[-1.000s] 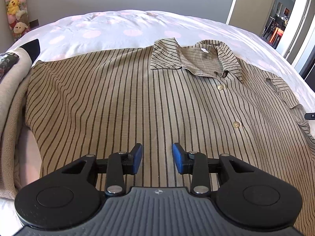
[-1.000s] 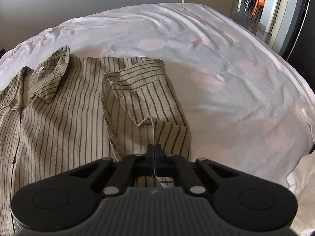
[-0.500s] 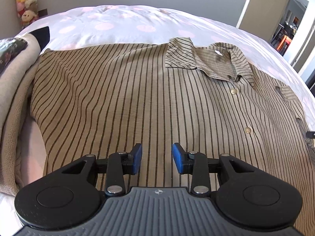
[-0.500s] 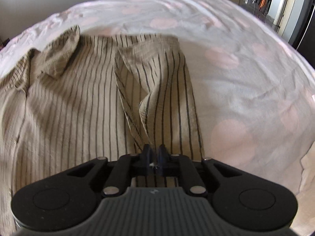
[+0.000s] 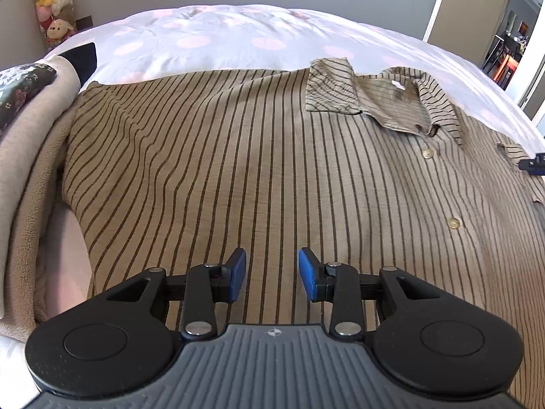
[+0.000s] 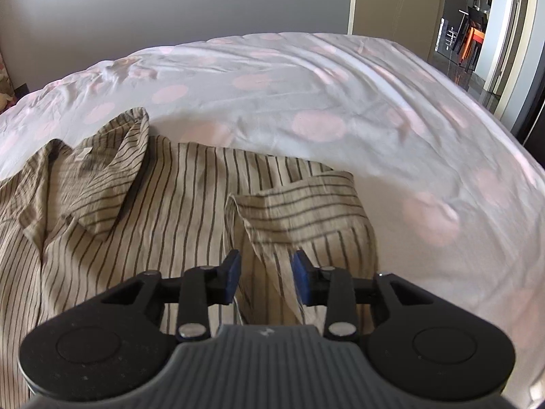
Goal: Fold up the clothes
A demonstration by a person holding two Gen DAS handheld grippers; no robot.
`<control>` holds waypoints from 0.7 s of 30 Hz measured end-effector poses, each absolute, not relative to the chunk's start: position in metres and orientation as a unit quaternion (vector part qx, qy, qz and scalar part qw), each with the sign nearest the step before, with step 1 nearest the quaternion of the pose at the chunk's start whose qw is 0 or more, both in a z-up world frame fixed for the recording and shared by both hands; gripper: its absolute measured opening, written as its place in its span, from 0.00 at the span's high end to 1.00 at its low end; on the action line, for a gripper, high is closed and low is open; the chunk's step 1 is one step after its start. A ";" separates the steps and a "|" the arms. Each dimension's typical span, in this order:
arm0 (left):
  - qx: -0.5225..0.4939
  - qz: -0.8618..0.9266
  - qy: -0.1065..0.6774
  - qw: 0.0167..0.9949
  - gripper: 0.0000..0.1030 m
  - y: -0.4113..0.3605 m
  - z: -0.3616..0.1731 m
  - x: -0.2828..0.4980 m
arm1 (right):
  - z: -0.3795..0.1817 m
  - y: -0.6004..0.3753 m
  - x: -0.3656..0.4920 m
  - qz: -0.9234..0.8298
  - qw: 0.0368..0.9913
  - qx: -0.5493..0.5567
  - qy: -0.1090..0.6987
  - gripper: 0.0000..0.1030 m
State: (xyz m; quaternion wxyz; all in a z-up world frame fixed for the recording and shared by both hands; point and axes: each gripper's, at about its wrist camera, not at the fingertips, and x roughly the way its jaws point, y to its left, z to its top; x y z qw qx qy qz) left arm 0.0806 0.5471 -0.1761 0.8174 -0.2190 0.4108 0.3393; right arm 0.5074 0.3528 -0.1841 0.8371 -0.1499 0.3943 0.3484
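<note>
One striped shirt lies spread flat on the bed, front up, collar toward the far side. Two buttons are visible down its placket: one just below the collar, a second lower. A small pale label sits inside the collar; no writing on it can be read. One sleeve is folded in over the shirt's right side, its cuff end lying across the body. The left gripper hovers over the lower front of the shirt, its two blue-padded fingers spread with only striped cloth seen beneath the gap; whether they touch it cannot be told. The right gripper is above the folded sleeve; its fingers have just been opening and now stand apart, with a blurred fold of sleeve cloth in the gap and no pad pressing on it. The bed cover is white with pink dots. One beige blanket lies bunched at the bed's left edge. Several plush toys hang in the far corner. One door stands open on the right.
</note>
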 end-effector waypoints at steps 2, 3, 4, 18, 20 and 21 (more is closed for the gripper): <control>-0.218 0.335 0.415 0.817 0.69 0.549 -0.181 0.083 | -0.195 0.365 0.514 0.342 0.837 -0.158 0.398 0.65; -0.217 0.333 0.417 0.817 0.69 0.550 -0.183 0.084 | -0.200 0.370 0.516 0.337 0.837 -0.163 0.399 0.66; -0.217 0.333 0.420 0.816 0.69 0.551 -0.186 0.085 | -0.204 0.373 0.520 0.331 0.838 -0.167 0.400 0.71; -0.230 0.340 0.412 0.814 0.69 0.563 -0.194 0.079 | -0.199 0.372 0.514 0.328 0.853 -0.085 0.398 0.83; -0.237 0.348 0.402 0.813 0.69 0.566 -0.191 0.074 | -0.191 0.354 0.491 0.337 0.855 -0.066 0.388 0.70; -0.241 0.351 0.397 0.813 0.69 0.567 -0.190 0.072 | -0.188 0.345 0.478 0.341 0.855 -0.059 0.385 0.69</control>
